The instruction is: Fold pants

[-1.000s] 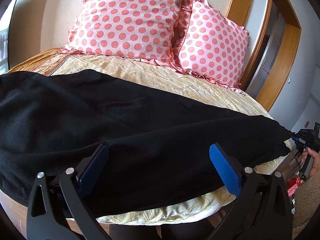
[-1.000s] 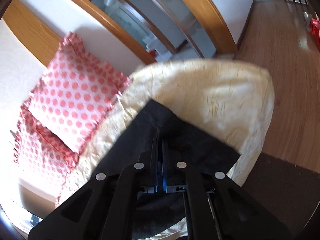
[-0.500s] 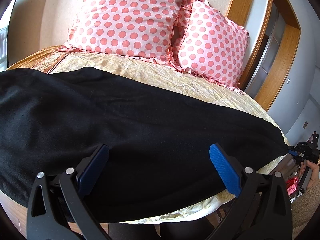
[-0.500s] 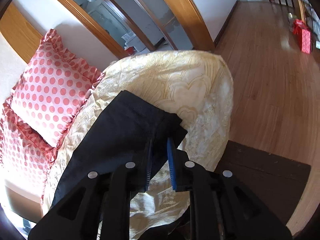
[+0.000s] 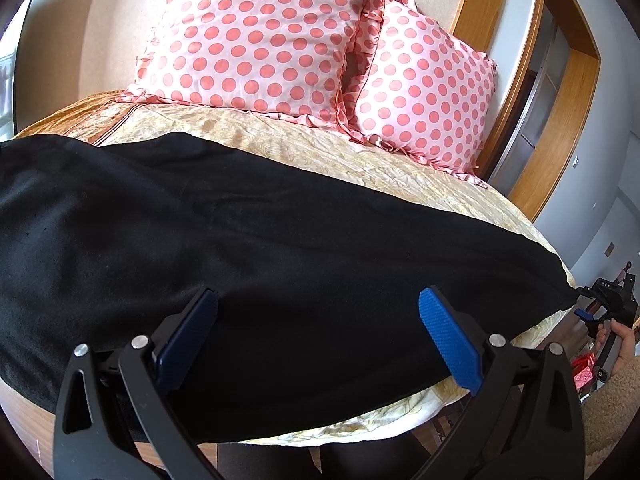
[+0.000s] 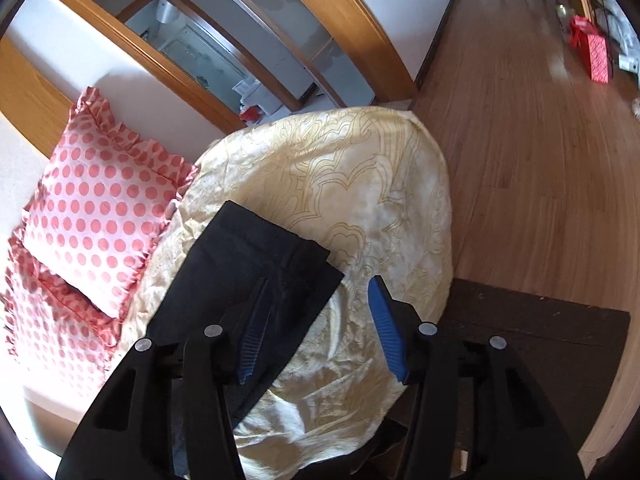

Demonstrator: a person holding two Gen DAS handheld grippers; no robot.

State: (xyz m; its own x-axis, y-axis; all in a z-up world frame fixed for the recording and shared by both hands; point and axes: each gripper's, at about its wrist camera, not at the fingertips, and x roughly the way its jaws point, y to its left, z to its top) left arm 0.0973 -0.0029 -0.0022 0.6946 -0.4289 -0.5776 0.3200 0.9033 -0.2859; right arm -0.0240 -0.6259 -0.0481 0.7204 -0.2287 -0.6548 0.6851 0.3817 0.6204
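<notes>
The black pants [image 5: 248, 256] lie stretched flat across the round bed [image 5: 360, 168], one leg over the other. My left gripper [image 5: 318, 338] is open, its blue pads hovering above the near edge of the pants and holding nothing. In the right wrist view the leg cuffs [image 6: 264, 264] lie on the yellow cover. My right gripper [image 6: 320, 328] is open just above the cuffs and holds nothing. It also shows far right in the left wrist view [image 5: 608, 304], off the cuff end.
Two pink polka-dot pillows [image 5: 264, 36] lean on the headboard behind the pants. A dark mat [image 6: 532, 344] and wooden floor [image 6: 520, 152] lie beside the bed. A red gift bag [image 6: 592, 56] stands on the floor far off. Wooden door frames [image 5: 560, 120] stand on the right.
My right gripper opened and let go of the cuffs, which now lie flat on the bed. The pants were pulled straighter toward the right. My left gripper stayed open in place.
</notes>
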